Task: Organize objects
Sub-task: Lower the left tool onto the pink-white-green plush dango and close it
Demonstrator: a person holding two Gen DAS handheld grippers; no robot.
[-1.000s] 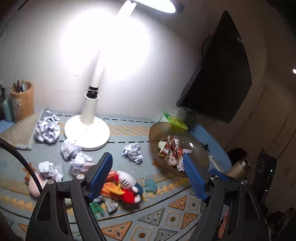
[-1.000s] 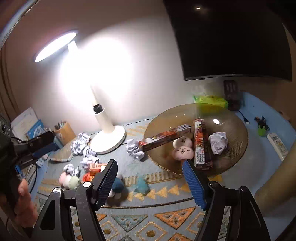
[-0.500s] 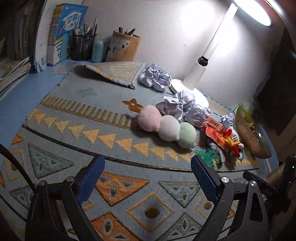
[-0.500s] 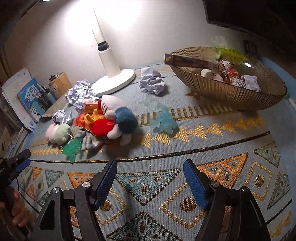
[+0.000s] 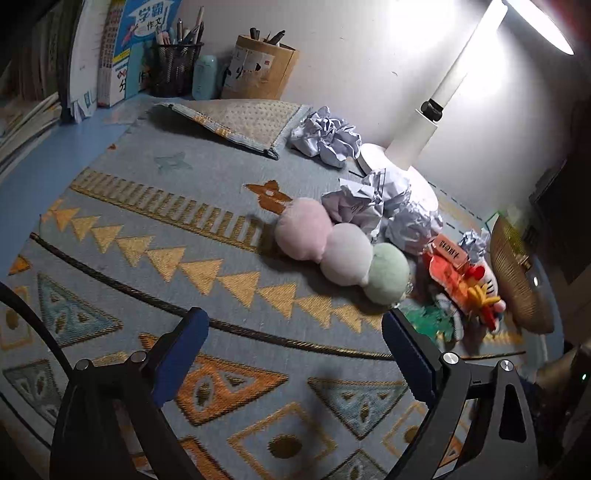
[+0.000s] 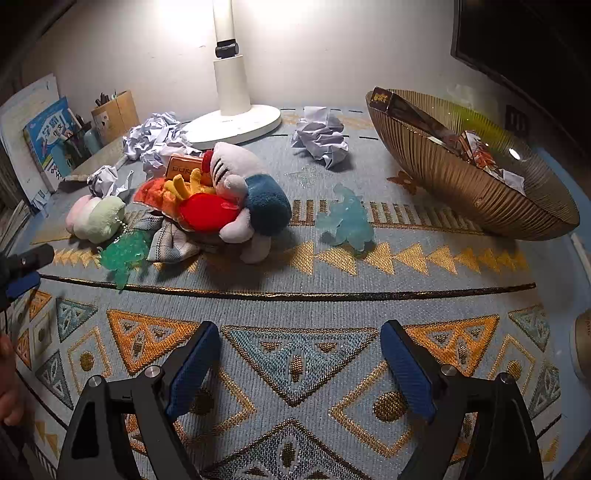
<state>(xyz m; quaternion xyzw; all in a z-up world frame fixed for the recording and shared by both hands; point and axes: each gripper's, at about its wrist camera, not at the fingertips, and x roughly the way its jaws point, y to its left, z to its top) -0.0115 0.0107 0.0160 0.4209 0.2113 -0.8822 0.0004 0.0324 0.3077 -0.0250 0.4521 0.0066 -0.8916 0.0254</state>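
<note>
On the patterned mat, the three-ball plush lies leftmost, then the shark plush, then the ribbed bowl holding snack packets and crumpled paper. Left gripper stands apart, empty; right gripper has just been opening, nothing between.

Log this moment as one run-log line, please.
phase: approach | left tool: open, empty, jaws just opening | right tool: open, empty, jaws just opening | toys, paper balls: on mat | bowl: partly filled

Blue book cover reading 学霸 作文 (white characters), orange box lettering illegible
</note>
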